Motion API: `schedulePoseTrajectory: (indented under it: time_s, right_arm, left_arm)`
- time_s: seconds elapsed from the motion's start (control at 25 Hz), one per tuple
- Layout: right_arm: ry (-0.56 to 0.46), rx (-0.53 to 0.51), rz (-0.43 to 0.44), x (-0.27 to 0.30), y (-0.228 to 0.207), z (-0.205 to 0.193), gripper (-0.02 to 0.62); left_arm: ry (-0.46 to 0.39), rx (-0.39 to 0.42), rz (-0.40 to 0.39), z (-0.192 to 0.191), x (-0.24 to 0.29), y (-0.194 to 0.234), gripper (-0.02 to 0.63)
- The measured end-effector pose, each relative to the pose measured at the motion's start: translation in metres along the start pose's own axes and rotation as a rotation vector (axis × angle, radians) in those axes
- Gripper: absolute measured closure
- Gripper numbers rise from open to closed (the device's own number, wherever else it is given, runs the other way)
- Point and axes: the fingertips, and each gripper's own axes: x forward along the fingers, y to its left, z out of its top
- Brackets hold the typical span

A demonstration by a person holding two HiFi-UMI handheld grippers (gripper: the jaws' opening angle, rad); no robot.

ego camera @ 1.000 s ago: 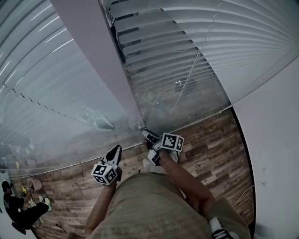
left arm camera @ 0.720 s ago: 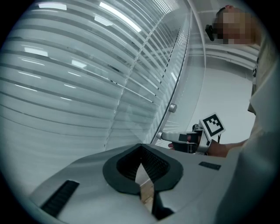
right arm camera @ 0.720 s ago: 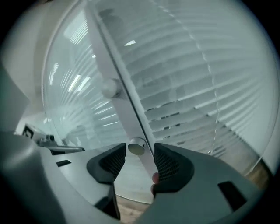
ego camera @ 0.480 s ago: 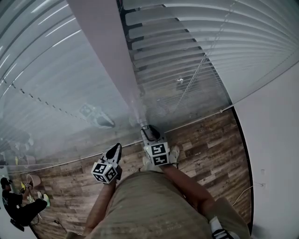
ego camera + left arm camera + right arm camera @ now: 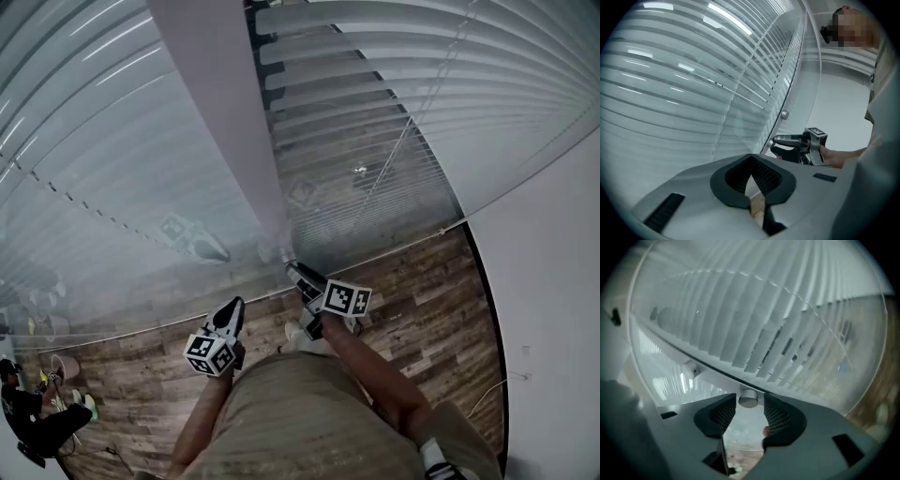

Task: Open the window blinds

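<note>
Left gripper, fingers together, right gripper, fingers just narrowing, knob seemingly loose between

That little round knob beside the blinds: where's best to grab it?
Pinch the knob across its curved sides, coming straight at its flat end. It looks like a short cylinder seen end-on in the right gripper view, so opposite sides should give a steady hold.

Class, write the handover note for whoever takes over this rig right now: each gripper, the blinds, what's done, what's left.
The left gripper is shut and empty, idle.
The right gripper has its jaws apart around the small round knob; they have just been closing, pads not clamped.
The blinds hang fully down.
Done: knob reached.
Left: grip the knob and turn it, probably until the slats open.
</note>
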Motion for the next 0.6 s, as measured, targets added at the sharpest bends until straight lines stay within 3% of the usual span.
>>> schedulePoseTrajectory:
  time_s: [0.04,0.16,0.24,0.44,0.48,0.56,0.6]
  right_arm:
    - [0.013,-0.165,-0.051,-0.003,0.002,-0.002,0.408]
    - [0.04,-0.673,-0.218,-0.013,0.011,-0.007,0.396]
    - [0.039,-0.836,-0.282,-0.012,0.014,-0.009,0.396]
    - [0.045,-0.9,-0.342,-0.003,0.016,-0.008,0.404]
    - [0.044,-0.895,-0.35,-0.002,0.017,-0.006,0.44]
    - [0.042,-0.831,-0.333,-0.002,0.015,-0.005,0.465]
    - [0.04,-0.749,-0.303,-0.002,0.012,-0.006,0.468]
  left_arm:
    - [-0.001,0.001,0.0,0.0,0.0,0.0,0.592]
    - [0.001,0.001,0.002,-0.001,-0.001,0.0,0.592]
    - [0.003,-0.001,0.003,-0.003,-0.001,0.0,0.592]
    - [0.01,0.007,-0.011,0.0,-0.002,-0.008,0.592]
    - [0.011,0.01,-0.014,0.002,-0.003,-0.01,0.591]
    - [0.013,0.012,-0.016,0.003,-0.004,-0.011,0.592]
    - [0.015,0.012,-0.015,0.002,-0.004,-0.01,0.592]
